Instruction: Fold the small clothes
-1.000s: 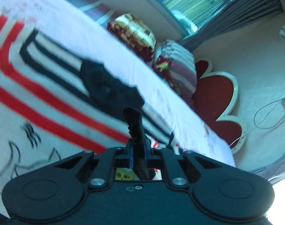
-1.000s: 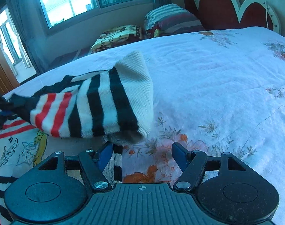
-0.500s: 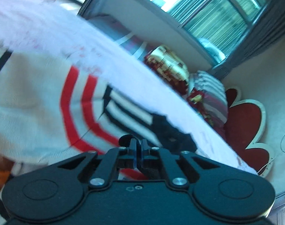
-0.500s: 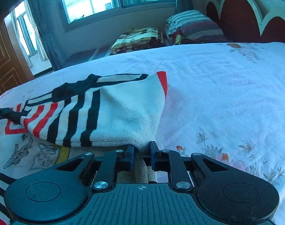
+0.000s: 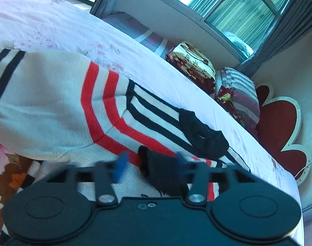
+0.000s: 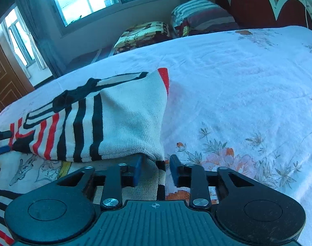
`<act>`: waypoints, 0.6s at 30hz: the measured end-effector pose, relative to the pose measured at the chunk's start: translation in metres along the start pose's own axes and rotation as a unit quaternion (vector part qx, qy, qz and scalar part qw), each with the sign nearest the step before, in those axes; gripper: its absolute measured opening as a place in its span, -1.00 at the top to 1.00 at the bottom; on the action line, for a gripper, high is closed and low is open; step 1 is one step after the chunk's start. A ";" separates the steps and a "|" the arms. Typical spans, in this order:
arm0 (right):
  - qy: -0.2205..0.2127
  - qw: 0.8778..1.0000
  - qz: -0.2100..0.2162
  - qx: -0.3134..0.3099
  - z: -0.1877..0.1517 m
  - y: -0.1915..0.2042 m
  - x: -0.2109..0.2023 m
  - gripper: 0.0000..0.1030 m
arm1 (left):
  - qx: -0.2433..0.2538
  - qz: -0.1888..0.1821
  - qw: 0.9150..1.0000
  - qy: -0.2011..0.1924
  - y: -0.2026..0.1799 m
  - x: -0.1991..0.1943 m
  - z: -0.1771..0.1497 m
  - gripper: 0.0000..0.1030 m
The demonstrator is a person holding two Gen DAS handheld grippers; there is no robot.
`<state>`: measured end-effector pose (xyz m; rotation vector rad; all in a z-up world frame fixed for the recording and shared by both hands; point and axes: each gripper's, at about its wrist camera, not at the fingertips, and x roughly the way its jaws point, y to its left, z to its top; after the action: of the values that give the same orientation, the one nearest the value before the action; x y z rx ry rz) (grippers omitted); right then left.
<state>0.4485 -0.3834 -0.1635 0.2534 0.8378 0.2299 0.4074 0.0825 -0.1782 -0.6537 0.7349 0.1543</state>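
right wrist | sweater (image 6: 125, 119) cream, black-red stripes, sleeve folded over | both fingers just opening, released

Sweater (image 6: 123, 119): cream knit with red and black stripes. Bedsheet (image 6: 238, 86): white, printed with orange flowers.

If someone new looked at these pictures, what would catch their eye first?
The striped sweater, red and black bands on cream, lies folded over on the floral bedspread. Behind it, two bright pillows sit against a red scalloped headboard.
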 end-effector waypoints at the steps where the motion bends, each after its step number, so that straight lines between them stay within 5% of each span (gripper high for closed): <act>1: -0.008 1.000 0.000 -0.001 0.003 0.000 -0.004 0.01 | -0.002 0.004 1.000 -0.008 -0.001 -0.003 0.000 -0.69; 9: -0.006 0.999 0.010 0.030 0.046 -0.010 0.037 0.01 | 0.015 -0.001 0.998 0.059 -0.017 0.035 -0.008 -0.43; 11: -0.005 0.999 0.019 0.043 0.057 -0.014 0.052 0.01 | 0.025 0.002 0.999 0.045 -0.018 0.041 -0.013 -0.38; 14: -0.004 0.999 0.019 0.051 0.072 -0.018 0.074 0.01 | 0.027 -0.002 0.999 0.042 -0.018 0.044 -0.015 0.73; 18: 0.007 0.998 0.021 0.063 0.086 -0.022 0.101 0.01 | 0.042 -0.008 0.999 0.034 -0.013 0.034 -0.026 0.80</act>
<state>0.5813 -0.3853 -0.1861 0.3889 0.8619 0.2191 0.4218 0.0538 -0.2087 -0.5861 0.7974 0.0869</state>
